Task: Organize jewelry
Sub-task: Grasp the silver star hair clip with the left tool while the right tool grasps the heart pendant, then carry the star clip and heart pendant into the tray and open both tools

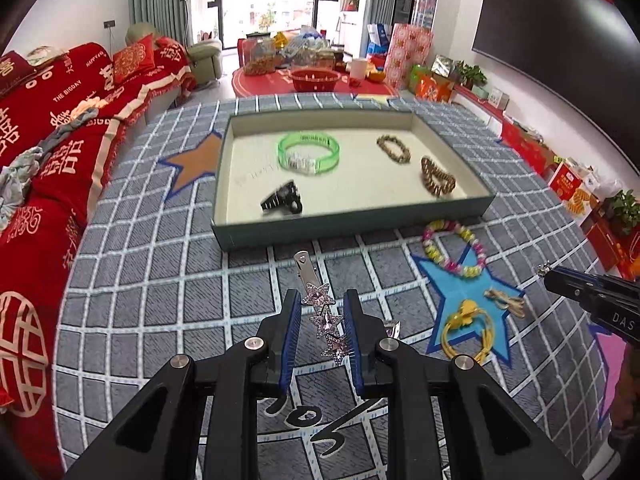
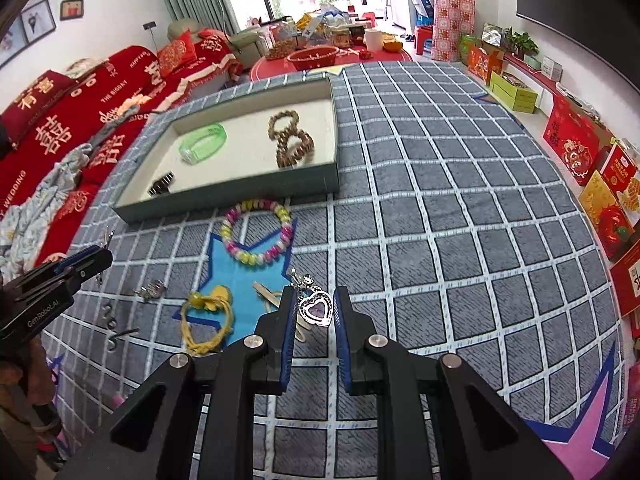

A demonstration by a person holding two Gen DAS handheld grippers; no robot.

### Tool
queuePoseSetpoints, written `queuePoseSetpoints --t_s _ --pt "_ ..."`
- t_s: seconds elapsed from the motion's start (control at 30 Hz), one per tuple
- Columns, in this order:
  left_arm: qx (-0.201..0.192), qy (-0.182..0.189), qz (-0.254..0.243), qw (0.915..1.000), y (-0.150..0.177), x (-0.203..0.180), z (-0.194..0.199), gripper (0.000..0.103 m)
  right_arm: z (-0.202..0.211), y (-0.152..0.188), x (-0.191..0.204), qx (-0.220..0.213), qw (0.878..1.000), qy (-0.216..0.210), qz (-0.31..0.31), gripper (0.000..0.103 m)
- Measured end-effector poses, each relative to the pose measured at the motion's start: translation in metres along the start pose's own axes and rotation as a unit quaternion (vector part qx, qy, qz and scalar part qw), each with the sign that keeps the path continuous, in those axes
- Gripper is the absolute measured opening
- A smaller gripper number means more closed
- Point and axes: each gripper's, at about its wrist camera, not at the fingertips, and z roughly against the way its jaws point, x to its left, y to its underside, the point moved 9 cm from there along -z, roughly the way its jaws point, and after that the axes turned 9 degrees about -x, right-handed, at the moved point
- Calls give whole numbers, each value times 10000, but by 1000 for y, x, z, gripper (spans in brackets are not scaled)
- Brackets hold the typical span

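Above the checked rug, short of the tray (image 1: 352,222), the left gripper (image 1: 322,312) is clamped on a star hair clip (image 1: 324,320) and the right gripper (image 2: 316,308) on a heart pendant (image 2: 317,310) — both pinched only at their edges, so either could twist free and drop. Whether the pendant carries a chain is hard to tell — the fingers hide its back.
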Motion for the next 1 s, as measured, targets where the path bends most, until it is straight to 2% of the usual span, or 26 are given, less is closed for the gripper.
queuePoseSetpoints --t_s 0.3,0.6,1.0 --pt "-278 85 44 9996 -29 -2 16 35 14 -34 17 -245 9993 -265 -64 20" --pt "-487 127 182 9986 -62 2 15 35 13 -85 36 -455 9981 -294 286 20" --pt "-327 -28 152 9993 -98 24 -36 35 -45 -143 56 -337 9979 -478 279 20"
